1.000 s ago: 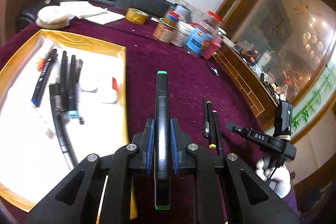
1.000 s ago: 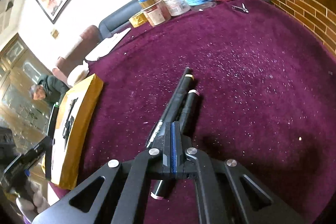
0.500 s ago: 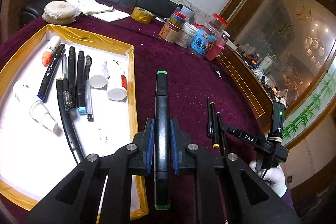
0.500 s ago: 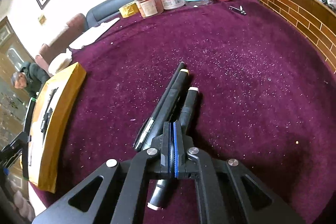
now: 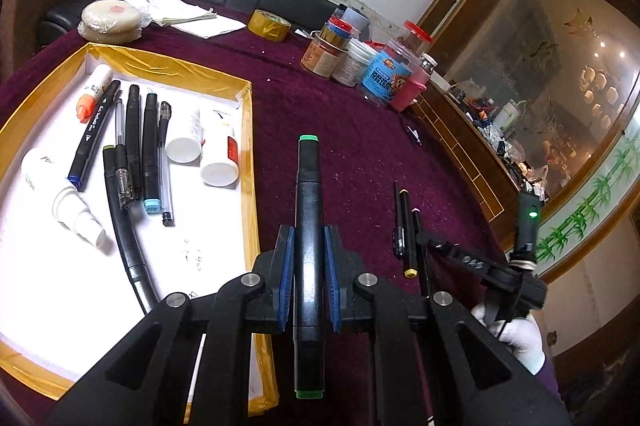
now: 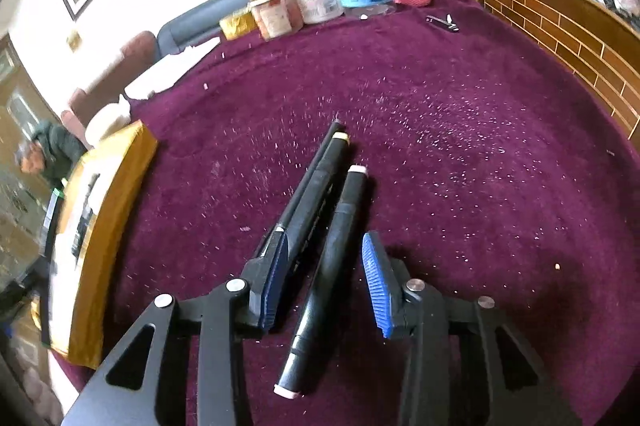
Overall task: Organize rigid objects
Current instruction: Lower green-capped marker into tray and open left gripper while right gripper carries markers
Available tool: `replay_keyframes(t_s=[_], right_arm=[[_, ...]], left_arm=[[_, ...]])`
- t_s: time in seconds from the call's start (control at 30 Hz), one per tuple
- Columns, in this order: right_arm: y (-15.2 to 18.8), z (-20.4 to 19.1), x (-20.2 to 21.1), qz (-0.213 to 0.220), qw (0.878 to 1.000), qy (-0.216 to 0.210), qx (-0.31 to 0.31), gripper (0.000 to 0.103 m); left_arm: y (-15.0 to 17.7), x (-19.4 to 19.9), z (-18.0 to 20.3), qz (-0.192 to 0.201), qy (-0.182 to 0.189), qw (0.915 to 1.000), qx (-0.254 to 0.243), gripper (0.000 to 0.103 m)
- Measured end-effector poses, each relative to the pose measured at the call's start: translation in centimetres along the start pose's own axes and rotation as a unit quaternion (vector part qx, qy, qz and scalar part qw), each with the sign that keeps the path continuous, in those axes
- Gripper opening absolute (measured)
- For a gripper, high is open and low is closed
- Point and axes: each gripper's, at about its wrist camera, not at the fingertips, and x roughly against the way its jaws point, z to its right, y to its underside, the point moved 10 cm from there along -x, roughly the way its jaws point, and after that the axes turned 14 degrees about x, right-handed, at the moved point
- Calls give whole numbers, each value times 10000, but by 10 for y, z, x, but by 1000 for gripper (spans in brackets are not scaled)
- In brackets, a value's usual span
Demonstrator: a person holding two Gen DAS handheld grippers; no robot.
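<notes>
My left gripper (image 5: 307,246) is shut on a black marker with green ends (image 5: 307,226), held above the purple cloth just right of the gold-edged tray (image 5: 248,130). The tray holds several pens, markers and white bottles (image 5: 218,154). My right gripper (image 6: 326,258) is open, low over the cloth, its jaws astride a black marker with pink ends (image 6: 332,258). A yellow-tipped marker (image 6: 316,194) and a thin black pen (image 6: 304,182) lie against its left finger. These three pens (image 5: 406,226) and the right gripper (image 5: 448,250) also show in the left wrist view.
Jars and tins (image 5: 360,62) stand at the back of the table, with a gold tape roll (image 5: 269,24), papers (image 5: 188,16) and a wrapped round cake (image 5: 110,18). A nail clipper (image 6: 442,22) lies near the wooden ledge (image 6: 560,38). The tray's outer wall (image 6: 104,226) is at the right gripper's left.
My right gripper has opened from shut, its jaws now either side of the pink-ended marker. My left gripper has risen slightly with the green-ended marker still held.
</notes>
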Motion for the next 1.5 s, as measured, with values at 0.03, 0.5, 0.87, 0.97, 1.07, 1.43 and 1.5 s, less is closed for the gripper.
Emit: replay_keyframes(t_s=[0.03, 0.5, 0.87, 0.97, 1.07, 1.43, 1.5], right_arm=[[2, -2, -4, -73, 9999, 36, 68, 32], [-18, -28, 31, 420, 9974, -558, 176, 0], [-2, -10, 8, -42, 9998, -215, 27, 23], [3, -8, 2, -166, 9992, 229, 270, 23], [10, -4, -6, -338, 9980, 431, 316, 24], [3, -1, -2, -126, 9998, -143, -46, 13], [0, -5, 8, 45, 9990, -399, -188, 13]], left_arm=[[-1, 1, 0, 19, -5, 10000, 2, 12], [-37, 47, -90, 636, -705, 9930, 708, 12], [-28, 37, -113, 381, -757, 9923, 907, 12], [-27, 36, -111, 354, -721, 9928, 887, 12], [-27, 36, -109, 349, -732, 9934, 805, 12], [-24, 32, -130, 229, -992, 9899, 990, 12], [-24, 30, -135, 170, -1083, 9885, 1041, 12]])
